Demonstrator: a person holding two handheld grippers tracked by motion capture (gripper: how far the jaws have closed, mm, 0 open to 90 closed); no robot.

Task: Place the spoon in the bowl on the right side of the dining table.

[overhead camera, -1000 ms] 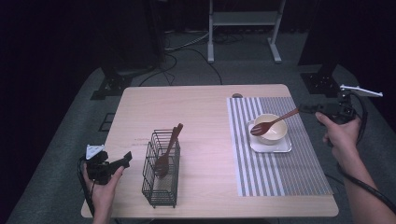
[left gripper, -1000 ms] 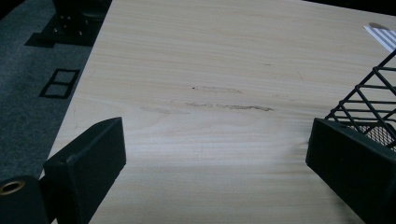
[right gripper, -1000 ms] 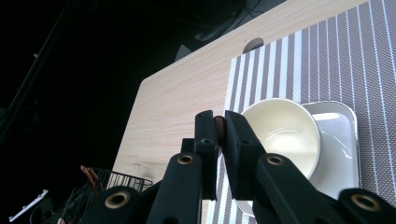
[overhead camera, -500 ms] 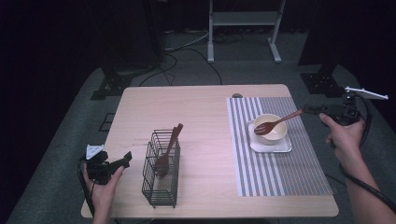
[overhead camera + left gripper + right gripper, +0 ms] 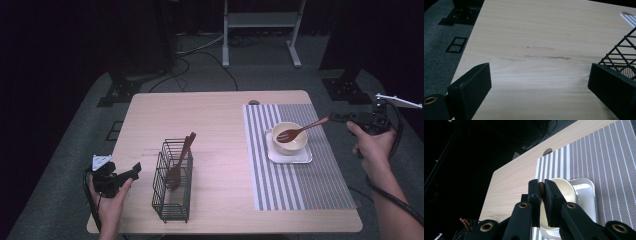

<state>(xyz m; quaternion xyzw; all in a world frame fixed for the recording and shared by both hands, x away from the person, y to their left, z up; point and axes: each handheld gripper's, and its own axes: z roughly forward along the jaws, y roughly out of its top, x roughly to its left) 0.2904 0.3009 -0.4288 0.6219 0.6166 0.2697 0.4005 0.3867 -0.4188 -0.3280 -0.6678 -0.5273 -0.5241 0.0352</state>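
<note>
My right gripper (image 5: 334,118) is shut on the handle end of a wooden spoon (image 5: 300,131), off the table's right edge. The spoon slants down to the left, with its head in or just over the cream bowl (image 5: 290,140). That bowl stands on a small white tray (image 5: 292,156). In the right gripper view the jaws (image 5: 541,186) pinch the brown handle (image 5: 541,189) above the bowl (image 5: 560,185). My left gripper (image 5: 131,172) stands open at the table's front left, beside a black wire basket (image 5: 172,200). A second wooden spoon (image 5: 179,162) stands in that basket.
A grey striped placemat (image 5: 300,190) covers the right part of the wooden table (image 5: 210,120) under the tray. The left gripper view has bare tabletop (image 5: 536,50) between its jaws and the basket's corner (image 5: 624,52) at right. Dark floor and stand legs lie beyond the table.
The right gripper and its spoon have drifted slightly to the right, drawing the spoon's head from the bowl's left side to its middle. The left gripper has kept still.
</note>
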